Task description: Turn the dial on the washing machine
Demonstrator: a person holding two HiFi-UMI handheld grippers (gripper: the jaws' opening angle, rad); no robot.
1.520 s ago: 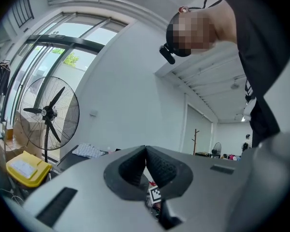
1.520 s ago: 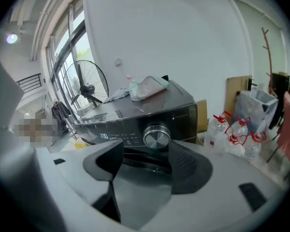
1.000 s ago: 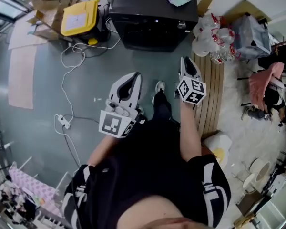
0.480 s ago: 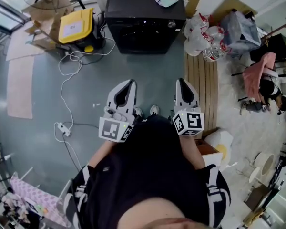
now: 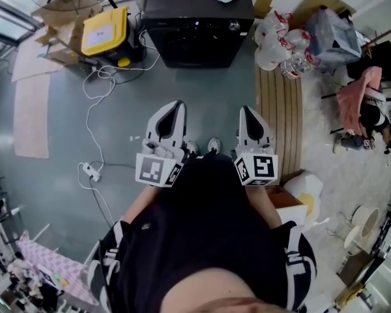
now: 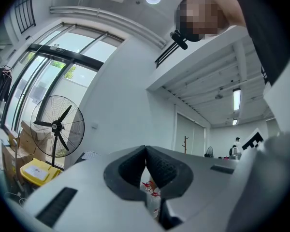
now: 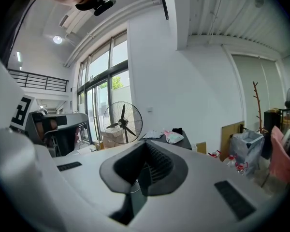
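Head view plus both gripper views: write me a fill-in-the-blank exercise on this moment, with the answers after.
1. The washing machine is ___ in colour.
2. The box left of it in the head view has a ___ lid.
3. The right gripper has its jaws ___, with nothing between them.
4. ___ gripper touches the washing machine; the left gripper is held near the person's body too.
Missing words: black; yellow; shut; Neither
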